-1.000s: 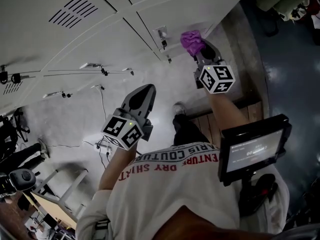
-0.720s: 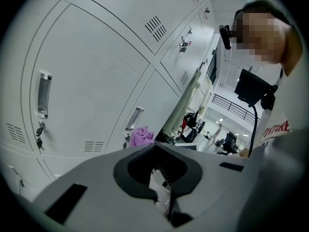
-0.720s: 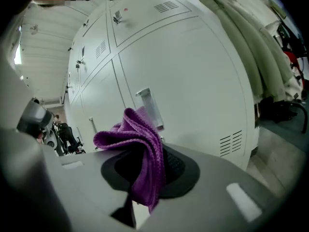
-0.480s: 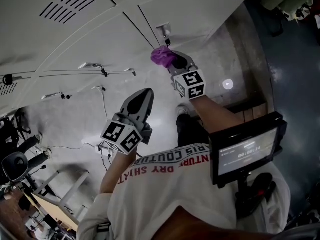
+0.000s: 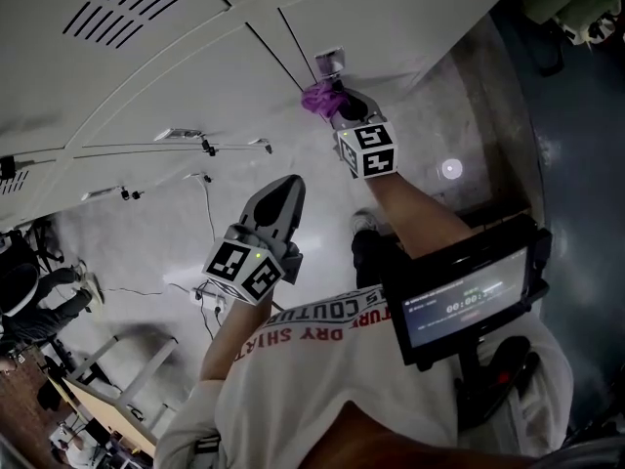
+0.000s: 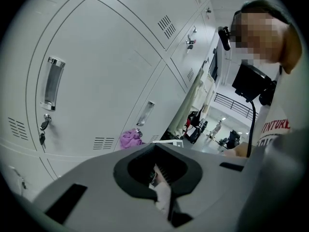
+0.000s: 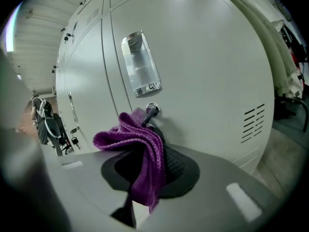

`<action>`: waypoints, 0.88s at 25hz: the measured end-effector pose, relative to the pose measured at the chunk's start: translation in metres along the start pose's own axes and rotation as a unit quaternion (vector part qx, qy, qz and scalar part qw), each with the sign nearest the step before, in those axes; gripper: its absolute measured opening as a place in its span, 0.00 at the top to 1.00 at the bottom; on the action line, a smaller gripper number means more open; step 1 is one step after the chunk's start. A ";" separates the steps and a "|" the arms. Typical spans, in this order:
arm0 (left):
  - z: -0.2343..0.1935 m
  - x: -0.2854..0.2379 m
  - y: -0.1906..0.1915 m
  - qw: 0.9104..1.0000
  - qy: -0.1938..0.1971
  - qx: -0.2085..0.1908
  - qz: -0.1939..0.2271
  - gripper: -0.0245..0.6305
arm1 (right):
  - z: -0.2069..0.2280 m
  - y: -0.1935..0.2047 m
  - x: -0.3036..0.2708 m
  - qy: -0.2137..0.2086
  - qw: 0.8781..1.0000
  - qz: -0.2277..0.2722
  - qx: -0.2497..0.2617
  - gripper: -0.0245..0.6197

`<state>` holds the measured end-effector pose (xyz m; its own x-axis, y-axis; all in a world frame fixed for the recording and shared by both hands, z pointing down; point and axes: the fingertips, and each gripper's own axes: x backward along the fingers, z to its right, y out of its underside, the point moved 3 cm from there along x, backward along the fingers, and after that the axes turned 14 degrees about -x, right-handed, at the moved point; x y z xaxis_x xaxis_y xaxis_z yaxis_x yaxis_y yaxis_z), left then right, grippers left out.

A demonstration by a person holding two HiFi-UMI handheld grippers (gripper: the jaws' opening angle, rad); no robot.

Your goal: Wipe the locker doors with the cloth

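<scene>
The purple knitted cloth [image 7: 145, 149] looked soft, coarsely ribbed. The pale grey painted metal locker door [image 7: 207, 57] was smooth, faintly sheened; at the cloth's 12 o'clock, its rectangular chrome handle [image 7: 140, 64] shone glossy.

A small dark monitor [image 5: 459, 306] on a stand glows at the person's right side, in front of a white T-shirt [image 5: 332, 379] with red lettering. Below, thin cables [image 5: 127, 289] and a power strip [image 5: 207, 296] lie on the glossy grey floor [image 5: 146, 233]. One shoe [image 5: 363, 221] shows beyond dark trousers [image 5: 371, 257].
</scene>
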<state>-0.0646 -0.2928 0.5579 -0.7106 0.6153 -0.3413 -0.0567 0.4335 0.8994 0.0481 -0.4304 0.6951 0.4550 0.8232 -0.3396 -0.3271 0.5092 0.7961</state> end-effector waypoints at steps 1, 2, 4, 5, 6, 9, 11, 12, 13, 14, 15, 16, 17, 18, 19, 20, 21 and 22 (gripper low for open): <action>0.000 0.000 0.000 1.000 0.000 -0.004 0.000 0.96 | 0.001 -0.001 -0.001 -0.001 1.000 0.000 0.007 0.86; -0.001 0.000 -0.001 1.000 0.000 -0.008 0.001 0.96 | 0.001 -0.002 -0.002 -0.002 1.000 0.000 0.015 0.86; -0.002 0.001 -0.001 1.000 -0.002 -0.009 0.002 0.96 | 0.001 -0.001 -0.003 -0.006 1.000 0.000 0.026 0.86; -0.003 0.001 0.000 1.000 -0.001 -0.009 0.002 0.96 | 0.002 -0.001 -0.003 -0.007 1.000 0.000 0.029 0.86; -0.002 0.001 0.001 1.000 0.000 -0.009 0.000 0.96 | 0.002 -0.002 -0.004 -0.009 0.999 0.000 0.032 0.86; 0.001 -0.001 0.001 1.000 0.005 -0.008 -0.002 0.96 | 0.008 -0.003 -0.002 -0.012 0.999 0.001 0.033 0.86; 0.004 -0.002 0.001 1.000 0.008 -0.007 0.000 0.96 | 0.017 -0.006 0.001 -0.008 0.999 0.004 0.033 0.86; 0.005 -0.002 0.002 1.000 0.009 -0.006 0.001 0.96 | 0.023 -0.008 0.003 -0.005 0.999 0.005 0.034 0.86; 0.006 -0.003 0.003 1.000 0.009 -0.004 0.001 0.96 | 0.028 -0.010 0.005 -0.003 0.999 0.005 0.037 0.86; 0.007 -0.003 0.004 1.000 0.010 -0.005 -0.002 0.96 | 0.034 -0.012 0.007 -0.001 0.999 0.005 0.040 0.86; 0.009 -0.004 0.004 1.000 0.011 -0.006 -0.005 0.96 | 0.040 -0.015 0.010 0.002 0.999 0.006 0.042 0.86; 0.010 -0.004 0.005 1.000 0.013 -0.008 -0.008 0.96 | 0.046 -0.017 0.012 0.006 0.999 0.007 0.044 0.86; 0.010 -0.005 0.007 1.000 0.014 -0.008 -0.007 0.96 | 0.054 -0.019 0.014 0.011 0.999 0.010 0.045 0.86; 0.010 -0.005 0.009 1.000 0.015 -0.008 -0.005 0.96 | 0.062 -0.022 0.018 0.017 0.999 0.013 0.046 0.86; 0.010 -0.005 0.011 1.000 0.015 -0.007 -0.005 0.96 | 0.071 -0.026 0.022 0.025 0.998 0.017 0.047 0.86; 0.010 -0.005 0.013 1.000 0.015 -0.007 -0.005 0.96 | 0.082 -0.029 0.026 0.035 0.998 0.021 0.045 0.86; 0.011 -0.006 0.015 1.000 0.016 -0.006 -0.006 0.96 | 0.093 -0.034 0.031 0.045 0.998 0.026 0.042 0.86; 0.011 -0.006 0.016 1.000 0.018 -0.006 -0.006 0.96 | 0.104 -0.038 0.036 0.057 0.997 0.030 0.039 0.86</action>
<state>-0.0533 -0.2820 0.5716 -0.7340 0.5866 -0.3423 -0.0736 0.4323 0.8987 0.1633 -0.4461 0.7047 0.3383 0.8771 -0.3409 -0.2842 0.4406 0.8516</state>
